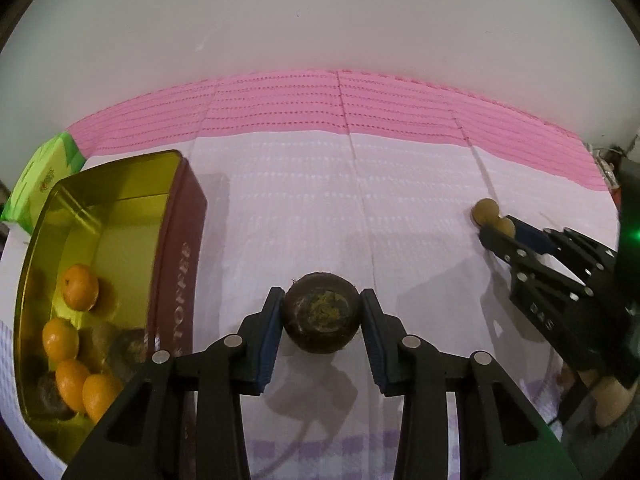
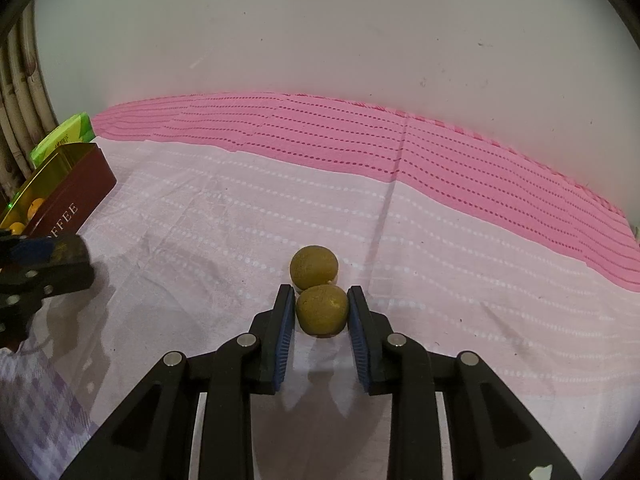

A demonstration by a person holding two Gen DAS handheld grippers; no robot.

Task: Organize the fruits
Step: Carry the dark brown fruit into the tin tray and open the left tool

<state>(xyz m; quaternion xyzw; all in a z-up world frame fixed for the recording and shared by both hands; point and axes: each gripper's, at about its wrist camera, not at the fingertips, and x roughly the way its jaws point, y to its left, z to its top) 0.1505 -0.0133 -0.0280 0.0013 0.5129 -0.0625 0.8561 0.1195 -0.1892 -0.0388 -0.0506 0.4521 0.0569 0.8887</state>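
Note:
My left gripper is shut on a dark brown round fruit, held a little above the cloth just right of the tin. The open maroon tin with a gold inside holds several oranges and some dark fruits. My right gripper is shut on a small olive-brown fruit resting on the cloth. A second olive-brown fruit lies right behind it, touching it. In the left wrist view the right gripper shows at the right with both small fruits.
A pink and white cloth covers the table up to a white wall. A green box stands behind the tin at far left. Pipes run along the left wall. The left gripper with its dark fruit shows at the left of the right wrist view.

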